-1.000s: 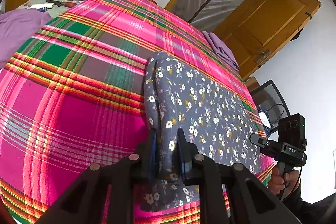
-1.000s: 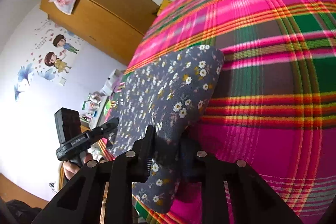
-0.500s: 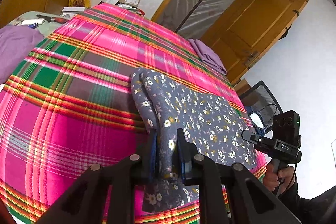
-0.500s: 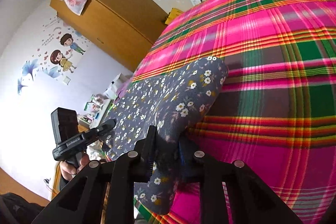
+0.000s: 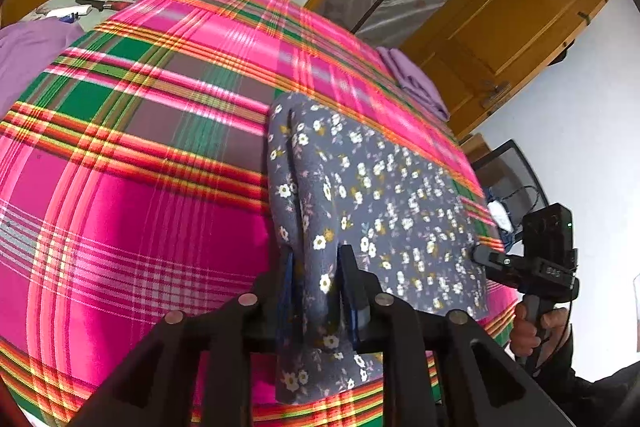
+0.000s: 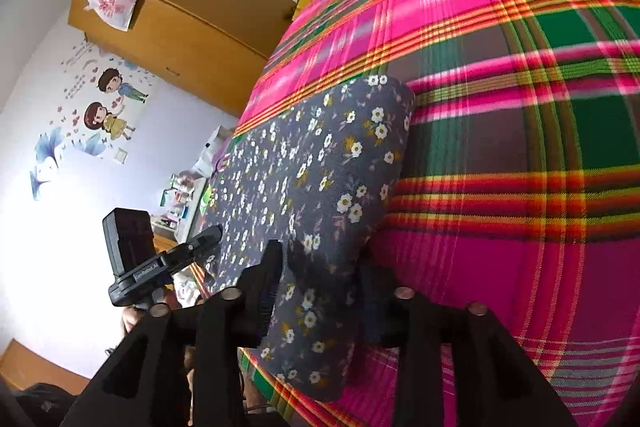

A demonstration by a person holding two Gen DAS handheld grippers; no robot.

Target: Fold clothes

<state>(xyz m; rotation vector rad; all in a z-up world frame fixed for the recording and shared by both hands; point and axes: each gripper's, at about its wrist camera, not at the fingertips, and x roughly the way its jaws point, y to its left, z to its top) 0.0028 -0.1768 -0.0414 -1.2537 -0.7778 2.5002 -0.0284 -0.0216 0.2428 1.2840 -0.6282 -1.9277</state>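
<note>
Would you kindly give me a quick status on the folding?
Both jaws just opening, left gripper and right gripper astride the floral garment. Garment flat on plaid cover. Nothing obstructing.

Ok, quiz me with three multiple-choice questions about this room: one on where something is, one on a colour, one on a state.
1. Where is the white plastic bag?
A. On the floor
B. At the top corner of the wooden cabinet
C. On a chair

2. What is the background colour of the floral garment?
A. Red
B. Yellow
C. Grey-blue

3. How does the wooden door stand?
A. Open
B. Shut
C. Lying flat on the floor

Answers:
1. B, the right wrist view shows the bag sitting at the cabinet's upper left corner.
2. C, both views show small white flowers on grey-blue cloth.
3. A, the left wrist view shows it swung away from its frame.
</note>
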